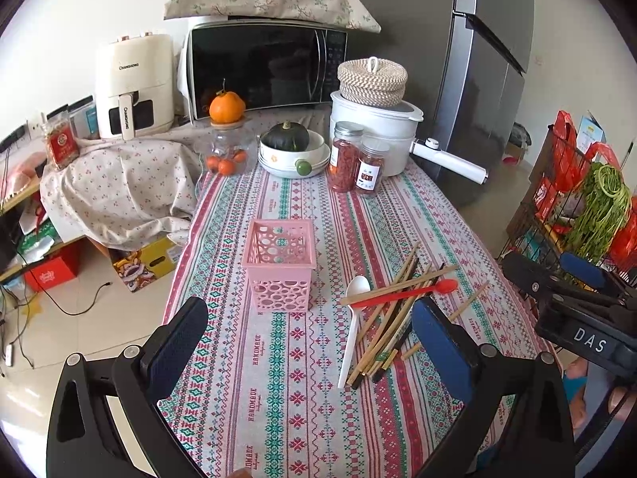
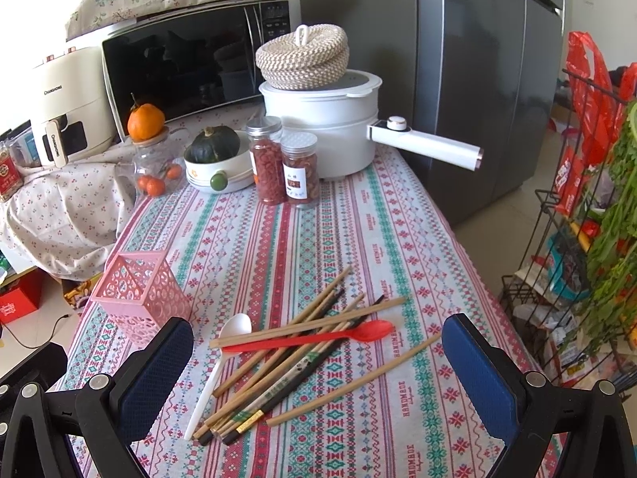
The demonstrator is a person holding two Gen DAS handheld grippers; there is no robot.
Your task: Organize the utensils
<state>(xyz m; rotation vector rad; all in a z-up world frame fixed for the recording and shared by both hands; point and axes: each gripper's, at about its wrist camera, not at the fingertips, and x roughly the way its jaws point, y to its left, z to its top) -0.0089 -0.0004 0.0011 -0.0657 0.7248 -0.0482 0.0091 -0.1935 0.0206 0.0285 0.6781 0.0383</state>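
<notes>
A pink perforated basket [image 1: 280, 265] stands upright and empty on the patterned tablecloth, also at the left of the right wrist view [image 2: 139, 296]. To its right lies a loose pile of several wooden and dark chopsticks [image 1: 392, 310] [image 2: 290, 362], crossed by a red spoon [image 1: 414, 292] [image 2: 318, 338], with a white spoon [image 1: 352, 326] [image 2: 217, 366] along its left side. My left gripper [image 1: 310, 330] is open and empty, hovering before the basket and pile. My right gripper [image 2: 318, 362] is open and empty above the pile; it also shows at the right of the left wrist view [image 1: 573, 294].
At the table's far end stand a white electric pot [image 2: 322, 127] with a woven basket on top, two jars [image 2: 284, 167], a bowl with a squash [image 2: 215, 159] and a glass jar with oranges [image 2: 153, 159]. A microwave, air fryer and fridge stand behind. A wire rack [image 2: 577, 239] stands right.
</notes>
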